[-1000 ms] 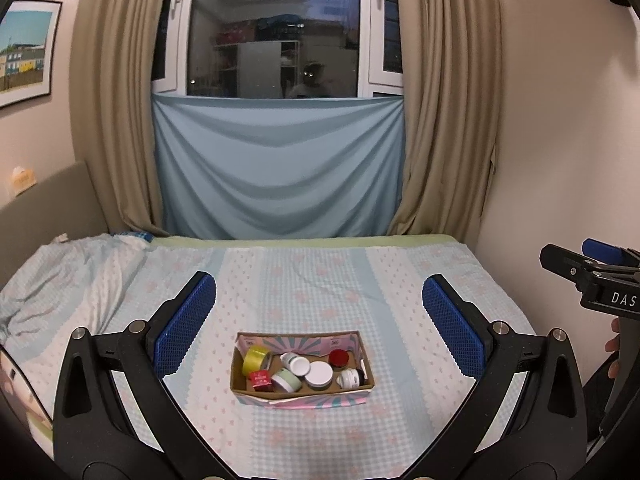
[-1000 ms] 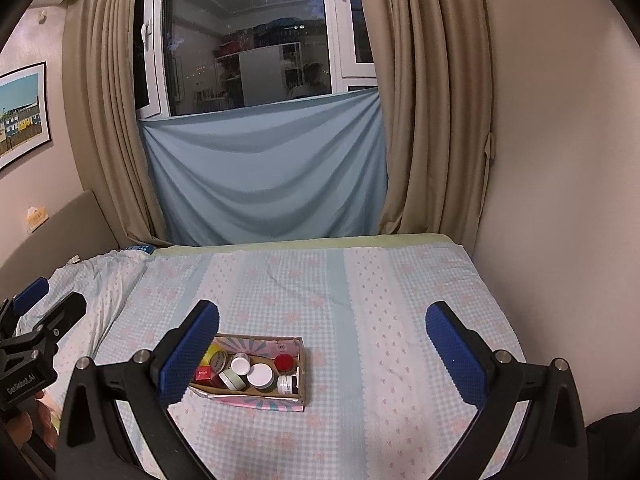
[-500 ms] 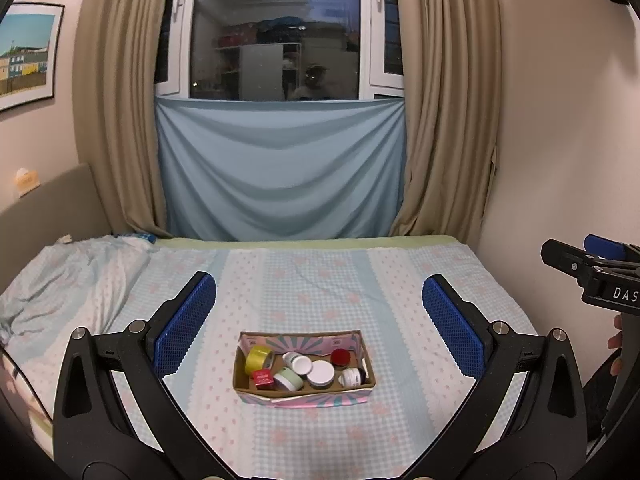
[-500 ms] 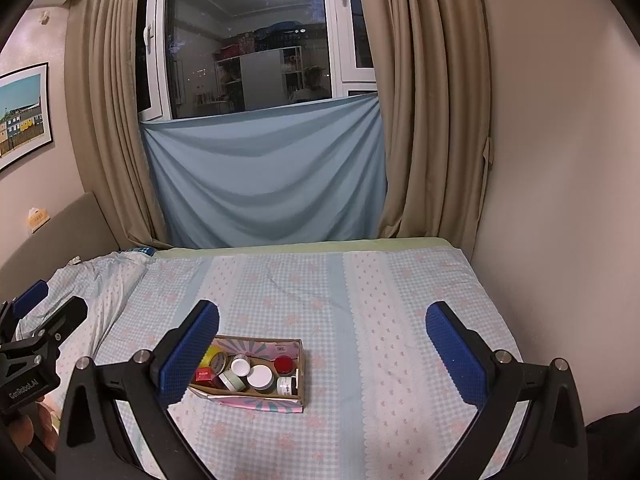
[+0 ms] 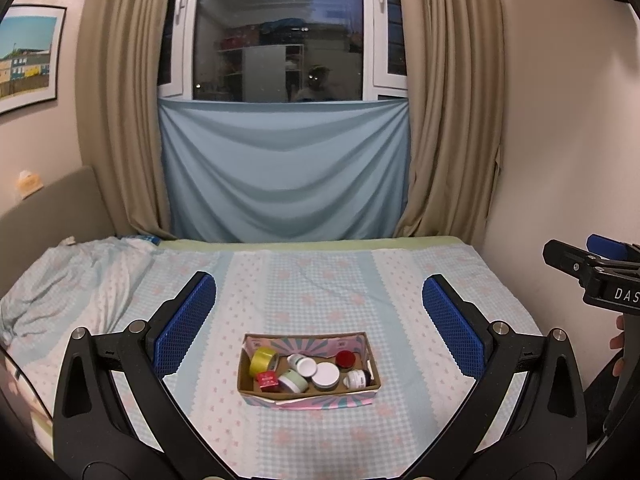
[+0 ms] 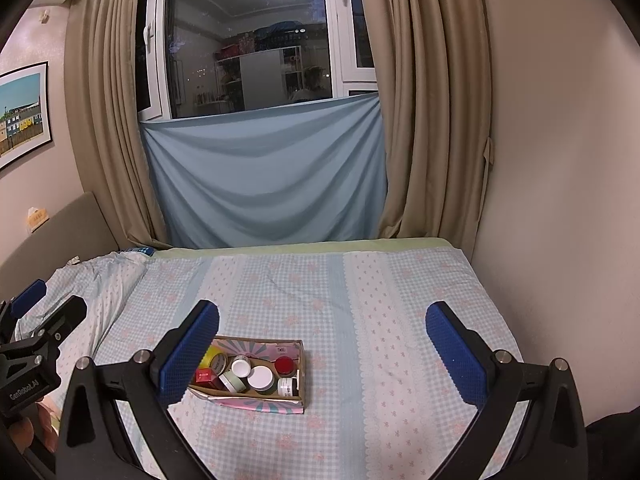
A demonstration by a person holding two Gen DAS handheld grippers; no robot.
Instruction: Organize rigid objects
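A small cardboard box (image 5: pixel 245 376) lies on the bed (image 5: pixel 320 276); it also shows in the right wrist view (image 6: pixel 298 350). It holds a yellow tape roll (image 5: pixel 263 361), a red-lidded jar (image 5: pixel 345 358), a small red item (image 5: pixel 267 379), a green-lidded jar (image 5: pixel 294 381) and several white-lidded jars (image 5: pixel 325 374). My left gripper (image 5: pixel 318 326) is open and empty, held above and short of the box. My right gripper (image 6: pixel 322 344) is open and empty, to the right of the box, with its left finger (image 6: pixel 188 350) overlapping the box's left end.
The bed has a pale blue checked sheet, with a rumpled blanket (image 5: pixel 68 280) at the left. A wall (image 6: pixel 560 200) borders its right side. Curtains (image 5: pixel 448 120) and a blue cloth (image 5: pixel 284 172) hang over the window behind. A headboard (image 5: pixel 48 208) stands at the left.
Both grippers have drifted slightly, so the box sits a little higher in the views. Both stay open and nothing in the box has moved.
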